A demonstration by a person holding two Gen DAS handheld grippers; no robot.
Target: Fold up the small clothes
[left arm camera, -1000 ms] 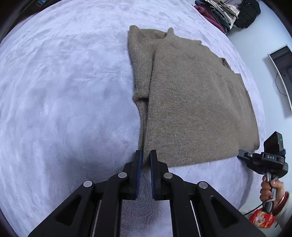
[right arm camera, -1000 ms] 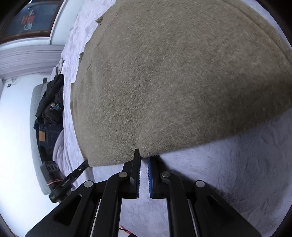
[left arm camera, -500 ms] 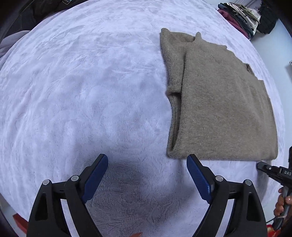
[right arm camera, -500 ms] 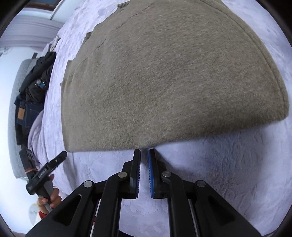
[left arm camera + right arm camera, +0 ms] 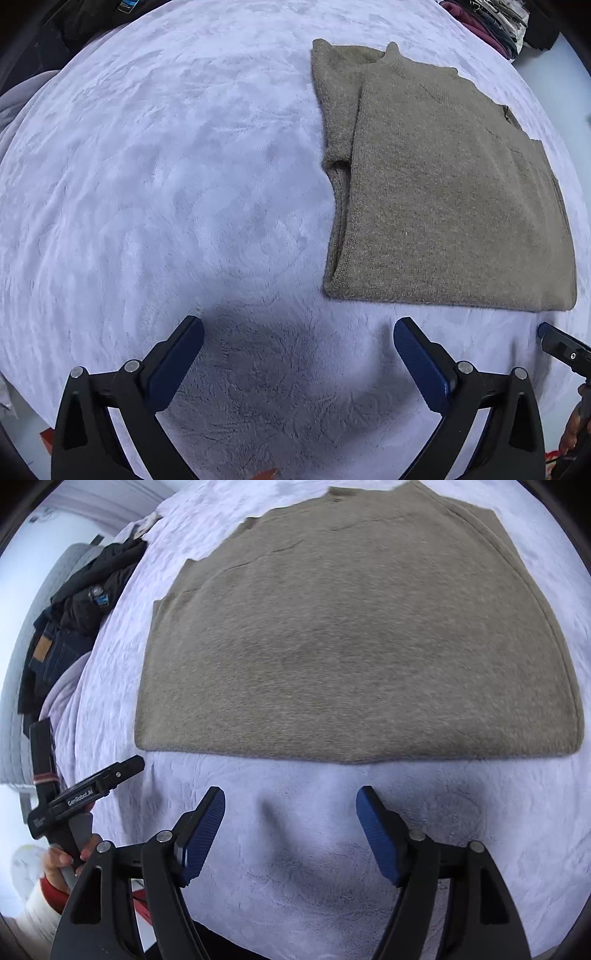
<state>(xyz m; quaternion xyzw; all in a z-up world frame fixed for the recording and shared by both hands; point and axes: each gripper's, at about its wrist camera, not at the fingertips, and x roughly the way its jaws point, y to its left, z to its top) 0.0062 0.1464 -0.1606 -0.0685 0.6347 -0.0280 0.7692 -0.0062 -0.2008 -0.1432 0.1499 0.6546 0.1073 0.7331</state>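
A brown knitted sweater (image 5: 436, 192) lies folded flat on the pale lilac fleece blanket (image 5: 166, 177), one sleeve doubled under its left edge. In the left wrist view my left gripper (image 5: 298, 330) hovers over bare blanket, below and left of the sweater's near corner. Its jaws are opening wide and hold nothing. The right wrist view shows the sweater (image 5: 351, 646) filling the upper half. My right gripper (image 5: 291, 800) sits just short of its near hem, jaws opening, nothing between them. The left gripper (image 5: 92, 790) appears at that view's left, held in a hand.
A pile of dark clothes and jeans (image 5: 66, 627) lies along the blanket's left edge in the right wrist view. Another stack of clothes (image 5: 491, 22) sits at the top right of the left wrist view. The blanket stretches wide to the sweater's left.
Both grippers were shut at the sweater's near hem and have let go. The left opened first and shifted left of the corner; the right pulled back and is now spread apart.
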